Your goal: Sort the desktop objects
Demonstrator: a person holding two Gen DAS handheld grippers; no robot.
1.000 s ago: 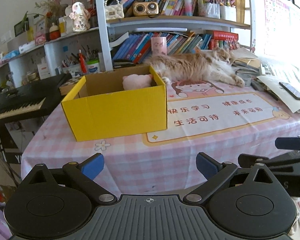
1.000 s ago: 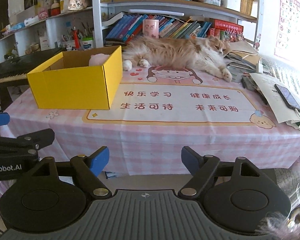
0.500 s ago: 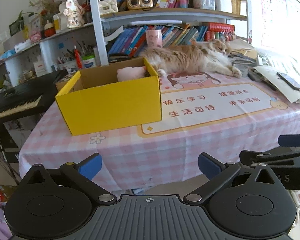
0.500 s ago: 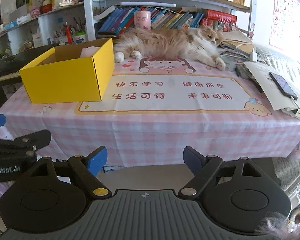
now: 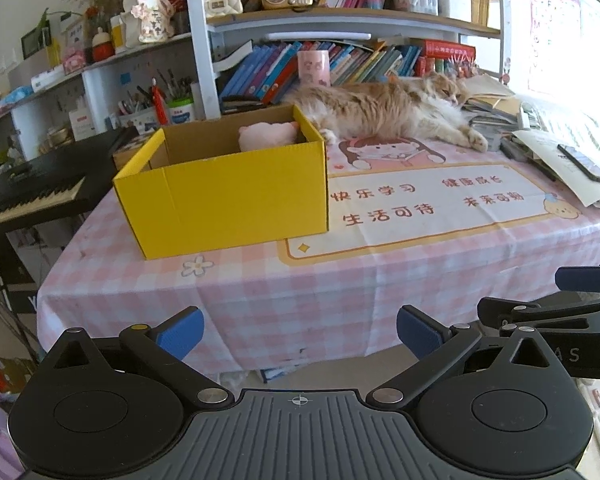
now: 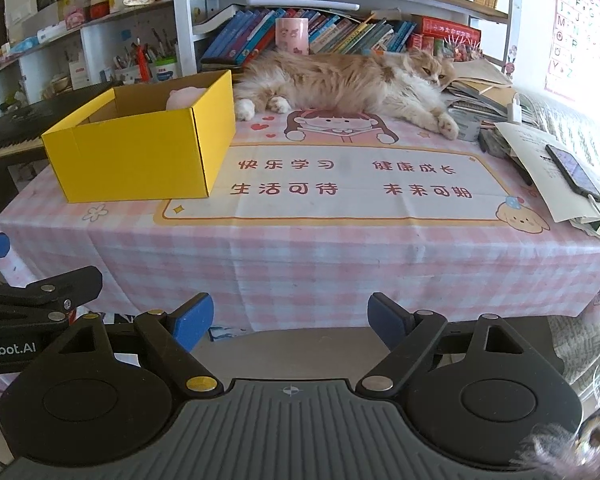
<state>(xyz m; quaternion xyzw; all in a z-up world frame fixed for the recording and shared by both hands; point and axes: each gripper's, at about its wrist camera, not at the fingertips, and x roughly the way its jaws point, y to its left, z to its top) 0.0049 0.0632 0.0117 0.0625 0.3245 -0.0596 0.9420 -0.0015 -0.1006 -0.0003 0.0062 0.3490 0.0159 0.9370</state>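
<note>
Both the left gripper [image 5: 298, 330] and right gripper [image 6: 290, 318], its jaws just widened, hang apart and empty before the tabletop [image 6: 340, 240], sorting apparently done.

Home study rm: bookshelves [image 5: 340, 60], cat [image 6: 340, 80] on checked tablecloth [image 6: 340, 264], keyboard piano [image 5: 28, 196].

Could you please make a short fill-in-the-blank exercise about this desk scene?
1. The pink plush toy lies inside the ____ cardboard box.
2. The animal stretched out behind the box is a ____.
3. The smartphone rests on a sheet of ____.
4. Both tongs, left and right, hold ____.

Missing words: yellow; cat; paper; nothing
</note>
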